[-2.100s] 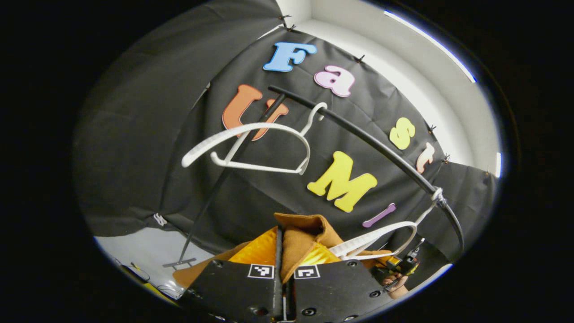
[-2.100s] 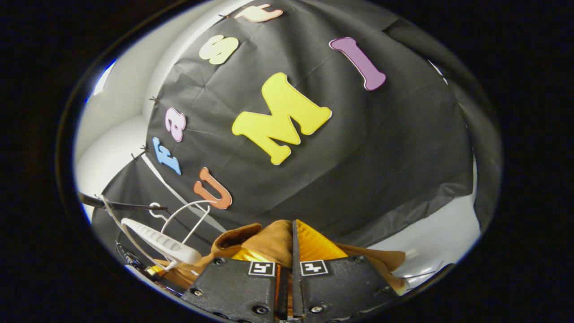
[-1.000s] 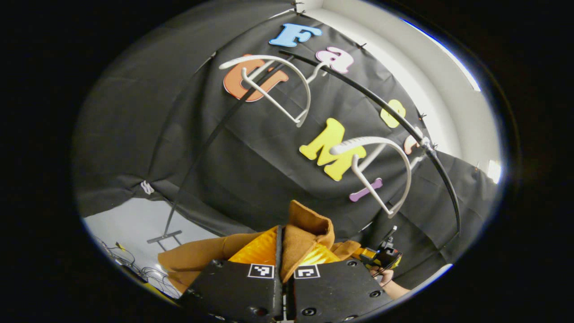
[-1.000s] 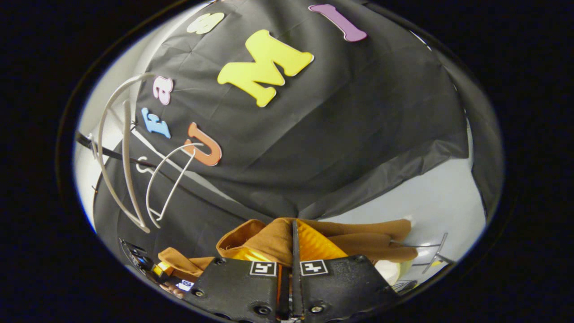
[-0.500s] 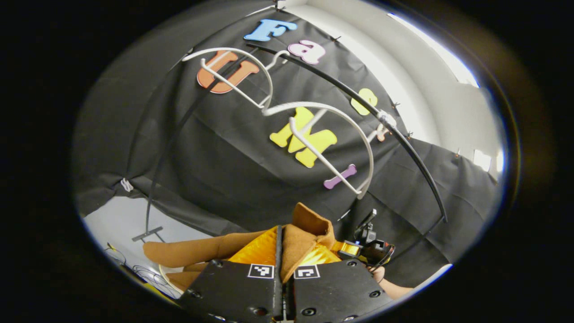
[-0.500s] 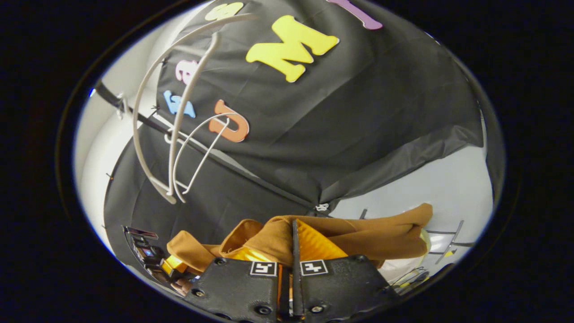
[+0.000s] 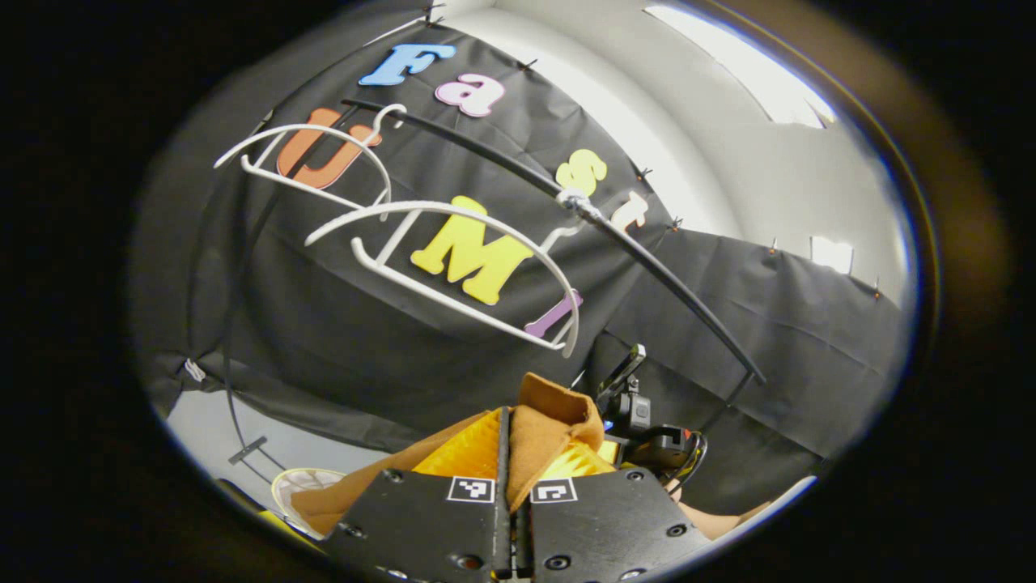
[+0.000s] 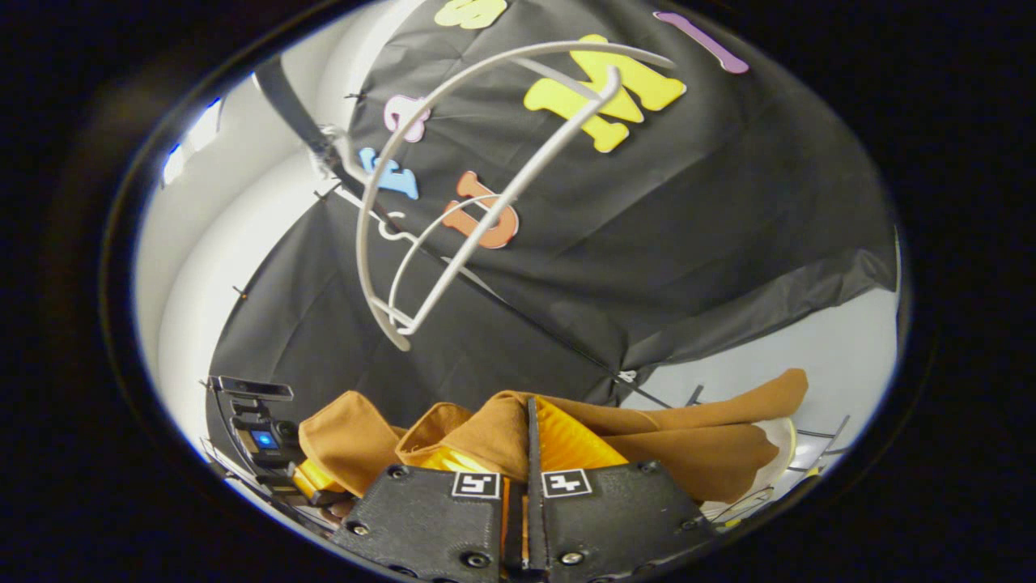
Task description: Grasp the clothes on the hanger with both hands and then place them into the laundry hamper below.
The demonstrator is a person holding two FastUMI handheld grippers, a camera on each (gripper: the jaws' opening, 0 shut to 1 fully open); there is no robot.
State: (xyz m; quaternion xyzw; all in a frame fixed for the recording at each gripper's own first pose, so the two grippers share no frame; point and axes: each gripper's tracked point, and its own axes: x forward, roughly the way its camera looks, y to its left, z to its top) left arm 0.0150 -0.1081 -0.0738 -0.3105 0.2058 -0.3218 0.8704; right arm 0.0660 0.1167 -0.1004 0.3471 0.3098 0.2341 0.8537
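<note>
Clothes [image 7: 558, 405], a single brown garment by the look of it, will handle as something light, soft and limp: the cloth folds over itself and droops wherever it is unsupported, so two separated holds near its upper edge suit it best, and it should drop into the hamper without fuss. It is a plain tan-brown fabric, matte, with a thick folded hem or collar and a long part trailing sideways in the right gripper view. The left hand-held gripper [image 7: 507, 437] has its fingers pressed together on a fold of it; the right hand-held gripper [image 8: 530, 433] is likewise clamped on the cloth. The garment hangs between the two, below the bare white hangers [image 7: 453, 267] on the black rail [image 7: 647, 259], with a pale round hamper rim [image 7: 291, 482] low beneath.
</note>
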